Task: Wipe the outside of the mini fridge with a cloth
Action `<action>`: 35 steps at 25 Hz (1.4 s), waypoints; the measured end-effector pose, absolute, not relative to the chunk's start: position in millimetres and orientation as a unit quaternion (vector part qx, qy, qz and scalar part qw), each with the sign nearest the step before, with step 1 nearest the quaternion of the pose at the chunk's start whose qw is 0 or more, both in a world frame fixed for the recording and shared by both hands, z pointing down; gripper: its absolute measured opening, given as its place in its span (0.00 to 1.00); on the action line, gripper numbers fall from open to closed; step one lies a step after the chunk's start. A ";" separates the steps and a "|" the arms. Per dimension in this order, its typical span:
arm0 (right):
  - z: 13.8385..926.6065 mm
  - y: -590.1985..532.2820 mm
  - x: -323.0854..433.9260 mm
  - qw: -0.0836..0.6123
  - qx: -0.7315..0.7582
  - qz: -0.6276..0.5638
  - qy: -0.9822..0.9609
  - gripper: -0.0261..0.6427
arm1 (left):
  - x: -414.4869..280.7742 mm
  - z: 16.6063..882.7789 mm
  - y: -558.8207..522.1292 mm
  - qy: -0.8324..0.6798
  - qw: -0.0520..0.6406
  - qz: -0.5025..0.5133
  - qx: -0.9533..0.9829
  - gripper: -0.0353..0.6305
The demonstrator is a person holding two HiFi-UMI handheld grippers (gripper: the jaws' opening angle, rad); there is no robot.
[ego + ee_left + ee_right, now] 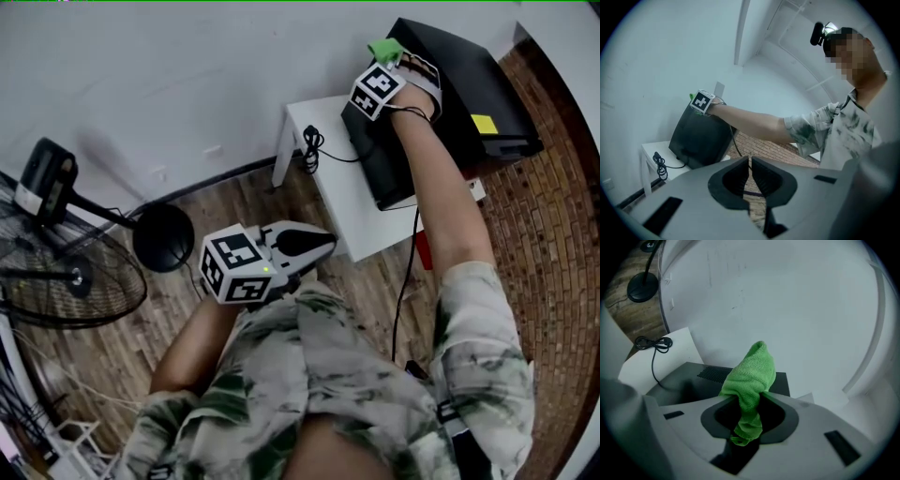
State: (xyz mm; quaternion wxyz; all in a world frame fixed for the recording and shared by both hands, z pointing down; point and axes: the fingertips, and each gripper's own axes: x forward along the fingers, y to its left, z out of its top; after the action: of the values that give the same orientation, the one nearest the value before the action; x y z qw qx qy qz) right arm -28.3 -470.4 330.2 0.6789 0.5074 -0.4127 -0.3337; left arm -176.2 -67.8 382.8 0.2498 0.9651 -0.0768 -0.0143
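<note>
Nearest the head camera: patterned green-and-white shirt, its lower part cut off by the picture's edge; left gripper, low over the wood floor beside the table, jaws drawn together to a thin slit with nothing between them, its cube bearing black-and-white square markers and no lettering; white table, one corner and one leg showing, the rest hidden under what it carries; black cord, coiled on the table top just beside the fridge; mini fridge, a plain black box standing on the table against the wall, matte, with a perforated grille on the dark face seen from the right gripper view, partly covered by the person's forearm; yellow sticker on the fridge, print too small to read; right gripper, at the fridge's far top edge, jaws closed on the cloth, bright green and bunched, one end standing up past the jaws and one hanging behind; whether the cloth touches the fridge cannot be told; black fan, cut off at the left edge; white wall, bare of writing
</note>
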 end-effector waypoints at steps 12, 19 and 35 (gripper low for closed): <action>429.3 -476.7 -23.0 0.719 0.462 -0.297 -0.425 0.20 | -183.3 395.1 -79.4 -0.096 0.262 -0.011 0.960 0.10; 482.5 -474.4 -19.8 0.737 0.432 -0.295 -0.428 0.20 | -178.3 405.0 -80.6 -0.101 0.272 -0.006 0.957 0.10; 612.3 -465.6 -7.2 0.770 0.360 -0.251 -0.463 0.20 | -168.4 428.6 -100.7 -0.139 0.300 0.010 0.944 0.10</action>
State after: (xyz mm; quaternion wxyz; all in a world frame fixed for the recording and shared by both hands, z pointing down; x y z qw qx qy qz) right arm -7.2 -465.6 612.3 0.7705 0.3595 -0.4626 -0.2511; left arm -168.4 -100.7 428.6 0.3004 0.9436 -0.1388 0.0098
